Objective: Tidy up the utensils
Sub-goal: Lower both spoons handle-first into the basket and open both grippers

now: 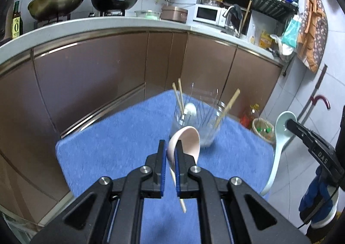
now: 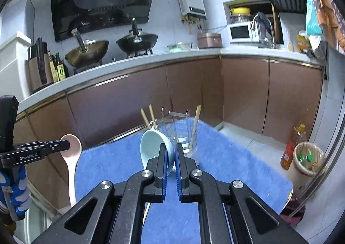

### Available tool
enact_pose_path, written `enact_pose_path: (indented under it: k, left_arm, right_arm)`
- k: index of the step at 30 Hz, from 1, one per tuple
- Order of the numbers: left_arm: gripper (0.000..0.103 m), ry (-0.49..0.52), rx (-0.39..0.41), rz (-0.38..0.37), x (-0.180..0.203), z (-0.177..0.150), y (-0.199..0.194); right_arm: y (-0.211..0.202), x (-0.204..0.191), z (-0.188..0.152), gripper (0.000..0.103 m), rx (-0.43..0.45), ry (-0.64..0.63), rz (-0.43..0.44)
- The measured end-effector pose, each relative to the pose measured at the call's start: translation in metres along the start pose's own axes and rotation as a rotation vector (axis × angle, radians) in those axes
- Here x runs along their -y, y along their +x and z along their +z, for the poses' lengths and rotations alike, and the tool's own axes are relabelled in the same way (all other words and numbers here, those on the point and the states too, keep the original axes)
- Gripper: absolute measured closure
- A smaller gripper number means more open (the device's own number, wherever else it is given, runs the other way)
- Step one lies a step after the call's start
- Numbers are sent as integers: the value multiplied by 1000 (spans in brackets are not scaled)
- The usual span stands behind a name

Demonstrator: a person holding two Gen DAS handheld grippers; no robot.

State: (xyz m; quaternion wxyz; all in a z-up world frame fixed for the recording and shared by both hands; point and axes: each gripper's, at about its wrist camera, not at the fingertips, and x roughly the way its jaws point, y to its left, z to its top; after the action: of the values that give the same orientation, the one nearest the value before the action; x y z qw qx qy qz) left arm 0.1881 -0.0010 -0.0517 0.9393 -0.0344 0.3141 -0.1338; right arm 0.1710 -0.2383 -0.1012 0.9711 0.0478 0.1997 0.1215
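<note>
My left gripper (image 1: pixel 170 149) is shut on a pink spoon (image 1: pixel 186 141), pinching the rim of its bowl while the handle hangs down below the fingers. The right gripper (image 2: pixel 171 151) is shut the same way on a pale green spoon (image 2: pixel 152 147). Each view shows the other tool from the side: the right gripper (image 1: pixel 289 124) with the green spoon (image 1: pixel 282 121), and the left gripper (image 2: pixel 64 144) with the pink spoon (image 2: pixel 72 157). Both hang above a blue towel (image 1: pixel 103 149). On it stands a glass jar (image 1: pixel 201 129) holding chopsticks (image 1: pixel 180 95) and a wire whisk (image 1: pixel 190 110).
Brown cabinets (image 1: pixel 97 67) under a white counter (image 1: pixel 107 25) run behind the towel-covered table. Two woks (image 2: pixel 88 49) sit on the stove, with a microwave (image 2: pixel 240 32) further right. A waste bin (image 2: pixel 306 162) and an oil bottle (image 2: pixel 289 153) stand on the floor at right.
</note>
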Motion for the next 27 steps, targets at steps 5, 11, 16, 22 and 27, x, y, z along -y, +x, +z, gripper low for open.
enact_pose_path:
  k: [5,11,16,22,27]
  left_arm:
    - [97,-3,59,22,11,40,19]
    - [97,-15,145,81,25,86,51]
    - [97,4,208,146,42,114,85]
    - [97,52,276,229,63,128,128]
    - [97,51,309,277,66,125,158]
  right_arm:
    - [11,7,31,96,79,-9,-31]
    - [37,18,67,96,188,-18,-70]
    - [70,24,82,96,232,-31,-105]
    - [111,27,81,96,249,-59,-145]
    - [138,29,72,96,247,-87,-180]
